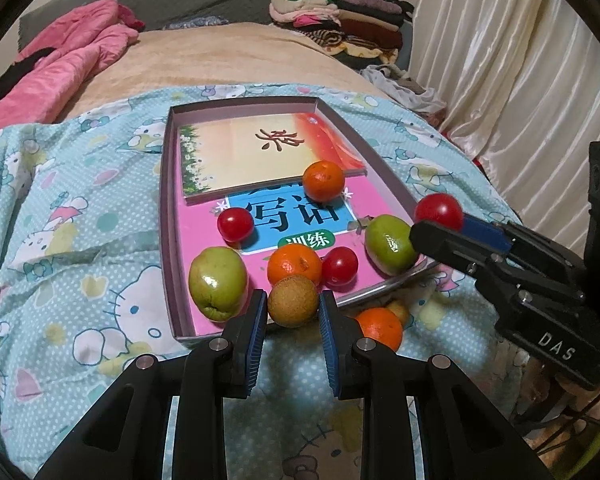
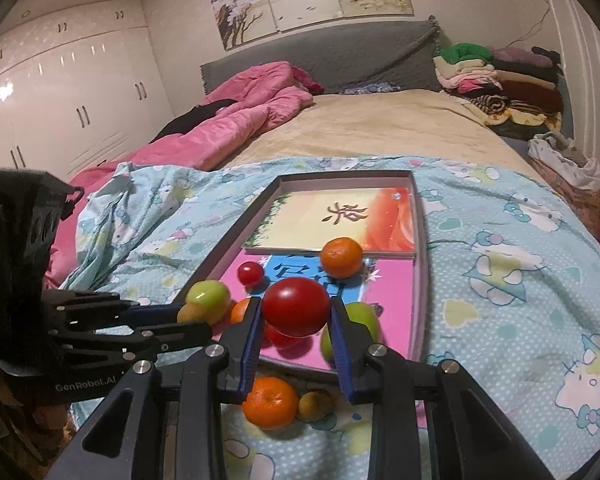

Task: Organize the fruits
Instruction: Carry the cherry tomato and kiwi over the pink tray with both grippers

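Note:
My left gripper is shut on a brown kiwi-like fruit above the near edge of a shallow grey tray. My right gripper is shut on a red tomato held above the tray's near end. In the left wrist view the right gripper and its tomato hang by the tray's right rim. Inside the tray lie two oranges, two tomatoes and two green fruits. An orange and a small brownish fruit lie on the bedspread outside the tray.
The tray rests on a blue cartoon-print bedspread and holds two books under the fruit. A pink quilt lies at the far left, and folded clothes are stacked at the far right. White curtains hang along the right side.

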Tool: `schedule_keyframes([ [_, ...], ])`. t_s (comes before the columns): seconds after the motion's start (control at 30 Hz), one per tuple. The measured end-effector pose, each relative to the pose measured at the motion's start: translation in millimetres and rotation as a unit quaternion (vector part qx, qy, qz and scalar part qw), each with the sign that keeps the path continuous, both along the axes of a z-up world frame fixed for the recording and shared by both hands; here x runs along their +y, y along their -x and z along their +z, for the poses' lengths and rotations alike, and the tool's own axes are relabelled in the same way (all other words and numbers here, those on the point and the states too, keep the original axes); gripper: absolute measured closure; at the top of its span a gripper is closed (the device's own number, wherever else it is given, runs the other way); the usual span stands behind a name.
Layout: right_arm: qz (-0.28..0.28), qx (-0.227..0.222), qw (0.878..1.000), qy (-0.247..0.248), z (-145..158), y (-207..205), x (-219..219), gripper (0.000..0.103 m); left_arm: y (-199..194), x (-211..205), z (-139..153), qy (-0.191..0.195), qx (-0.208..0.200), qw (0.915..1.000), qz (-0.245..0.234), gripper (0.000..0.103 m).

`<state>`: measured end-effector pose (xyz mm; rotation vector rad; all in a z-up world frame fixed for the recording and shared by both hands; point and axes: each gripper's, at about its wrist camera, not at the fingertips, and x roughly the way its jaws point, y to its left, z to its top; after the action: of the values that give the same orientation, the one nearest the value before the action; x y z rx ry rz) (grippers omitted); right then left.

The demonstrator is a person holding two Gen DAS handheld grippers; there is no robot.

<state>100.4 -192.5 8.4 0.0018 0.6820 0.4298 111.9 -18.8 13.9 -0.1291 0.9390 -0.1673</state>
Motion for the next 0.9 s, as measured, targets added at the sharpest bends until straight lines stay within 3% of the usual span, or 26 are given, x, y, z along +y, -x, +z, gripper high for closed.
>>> schedule_keyframes([
  [0.23, -0.009, 0.0, 1.0, -0.006, 0.1, -3.6, -5.5, 0.071, -4.7, -0.7, -8.5, -0.009, 0.009, 0.9999, -0.001, 0.077],
  [0.9, 0.014, 0.012, 0.999, 0.037, -14.5, -5.1, 14.2, 0.071, -21.2, 1.6, -19.3, -0.007, 0.024, 0.9997, 0.001, 0.077],
])
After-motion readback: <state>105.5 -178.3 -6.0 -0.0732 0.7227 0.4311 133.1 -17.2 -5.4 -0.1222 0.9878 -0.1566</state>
